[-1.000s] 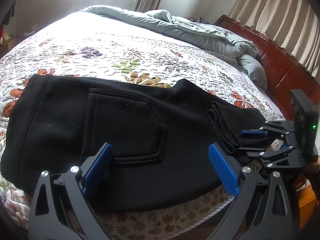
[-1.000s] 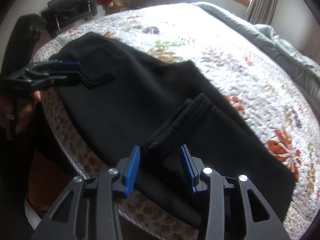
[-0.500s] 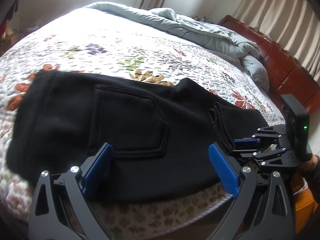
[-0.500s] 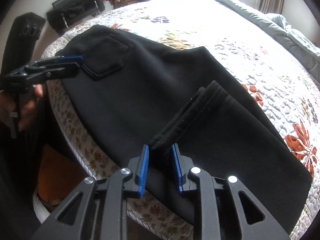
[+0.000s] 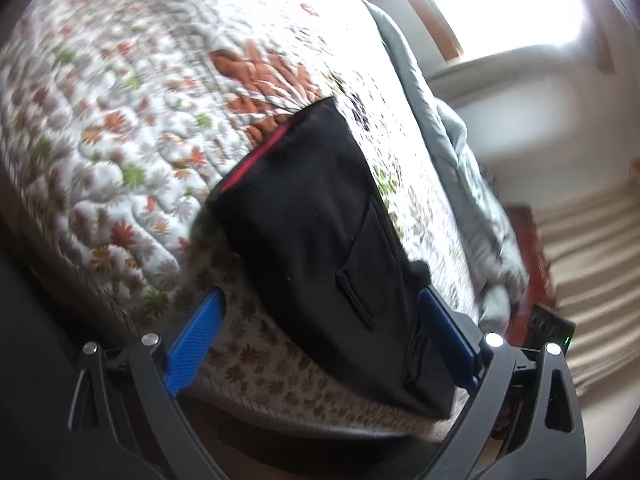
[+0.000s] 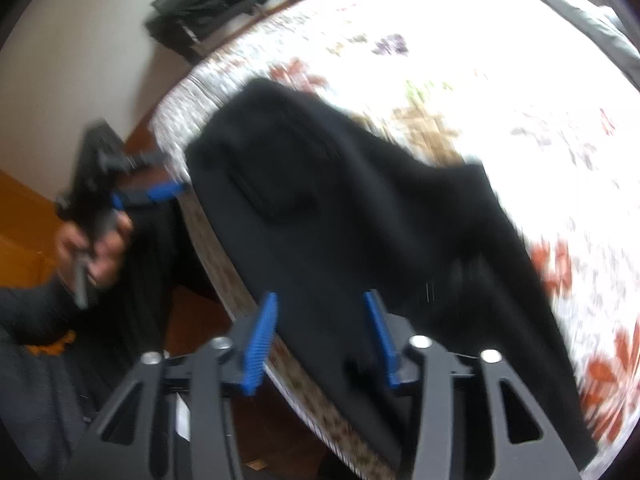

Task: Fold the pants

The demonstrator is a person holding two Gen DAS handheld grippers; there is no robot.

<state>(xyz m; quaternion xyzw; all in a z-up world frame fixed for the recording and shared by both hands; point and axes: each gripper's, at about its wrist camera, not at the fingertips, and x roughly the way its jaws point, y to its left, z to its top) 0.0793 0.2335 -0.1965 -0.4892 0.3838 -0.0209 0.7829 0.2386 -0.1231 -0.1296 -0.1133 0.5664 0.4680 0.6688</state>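
We had the right claw (image 6: 320, 336) opening off the pants (image 6: 340, 208) at the bed's (image 6: 520, 80) edge, left claw (image 5: 320, 336) wide; regrip the waistband squarely.

You're over a bed (image 5: 120, 128) with a floral quilt; a grey duvet (image 5: 452, 136) lies bunched along it. Bright window (image 5: 516, 4), beige curtains (image 5: 592, 248), pale wall (image 6: 80, 52), orange-brown floor (image 6: 24, 216), dark shelf (image 6: 204, 8)

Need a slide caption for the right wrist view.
Right tongs opening above folded black fleece pants on floral quilted bedspread.
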